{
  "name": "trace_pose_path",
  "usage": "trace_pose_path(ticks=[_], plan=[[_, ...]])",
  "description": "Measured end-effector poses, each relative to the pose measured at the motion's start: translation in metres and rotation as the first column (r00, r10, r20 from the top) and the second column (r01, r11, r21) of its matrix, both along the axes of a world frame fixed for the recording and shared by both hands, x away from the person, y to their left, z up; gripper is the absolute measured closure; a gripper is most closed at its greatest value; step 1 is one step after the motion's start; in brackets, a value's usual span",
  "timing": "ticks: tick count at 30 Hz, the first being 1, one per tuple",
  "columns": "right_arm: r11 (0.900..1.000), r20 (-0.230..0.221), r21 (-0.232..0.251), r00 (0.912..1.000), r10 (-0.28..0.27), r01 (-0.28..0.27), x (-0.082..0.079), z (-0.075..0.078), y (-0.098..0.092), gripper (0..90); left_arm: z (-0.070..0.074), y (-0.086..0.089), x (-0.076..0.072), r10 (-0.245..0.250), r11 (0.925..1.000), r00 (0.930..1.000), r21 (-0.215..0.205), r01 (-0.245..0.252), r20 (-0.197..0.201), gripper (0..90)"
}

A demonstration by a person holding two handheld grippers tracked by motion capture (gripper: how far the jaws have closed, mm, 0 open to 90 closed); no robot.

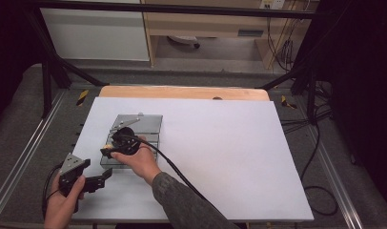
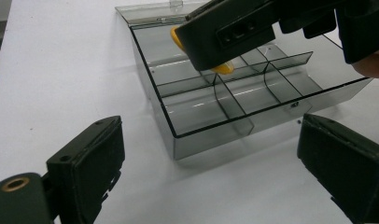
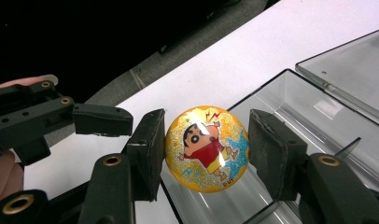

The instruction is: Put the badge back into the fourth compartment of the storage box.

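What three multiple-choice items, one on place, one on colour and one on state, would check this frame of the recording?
1. Where is the round badge?
A. On the white sheet far from the box
B. Between the right gripper's jaws, over the clear divided box
C. In the left gripper

2. What is the badge's main background colour?
A. Yellow-orange
B. Green
C. Black

3. How is the box's lid?
A. Shut
C. Taken off and set aside
B. Open, folded back flat on the white sheet

Answers: 1 B, the right gripper view shows the badge between its pads above a compartment; 2 A, glittery yellow-orange surrounds the cartoon figure; 3 B, the lid lies flat beyond the box, joined at the hinge.
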State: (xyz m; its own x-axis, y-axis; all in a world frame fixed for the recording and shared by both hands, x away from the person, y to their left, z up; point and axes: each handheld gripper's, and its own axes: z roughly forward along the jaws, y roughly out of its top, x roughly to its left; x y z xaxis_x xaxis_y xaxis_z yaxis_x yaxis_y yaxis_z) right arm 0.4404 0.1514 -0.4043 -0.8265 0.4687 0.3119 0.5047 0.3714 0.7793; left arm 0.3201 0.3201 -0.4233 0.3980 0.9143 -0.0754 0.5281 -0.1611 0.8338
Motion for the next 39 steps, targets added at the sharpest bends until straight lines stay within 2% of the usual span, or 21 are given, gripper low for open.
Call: trace_pose_path(ticks=[8,27,32,39], plan=[[1.000,0.011,-0.027,0.9999,0.008,-0.008,-0.0018,0.0003,-0.0008,47.5,-0.0002,-0.0005,0.0000,-0.002,1.0000,1.0000,0.000,0.002,-0.002,7.7],[0.999,-0.019,-0.046,0.9998,0.008,-0.009,-0.0037,-0.0088,-0.0025,47.4,-0.0003,-0.0009,0.0002,-0.007,1.0000,1.0000,0.001,0.007,-0.003,7.7],[0.999,-0.028,-0.041,0.9996,-0.002,0.001,-0.0033,-0.0083,-0.0030,42.7,-0.0004,-0.0010,0.0002,-0.007,1.0000,1.0000,0.000,0.007,-0.003,7.8],[0.999,-0.017,-0.035,0.9998,-0.008,0.007,-0.0027,-0.0050,-0.0057,42.0,-0.0005,-0.0011,0.0003,-0.008,1.0000,1.0000,0.000,0.008,-0.004,7.8]])
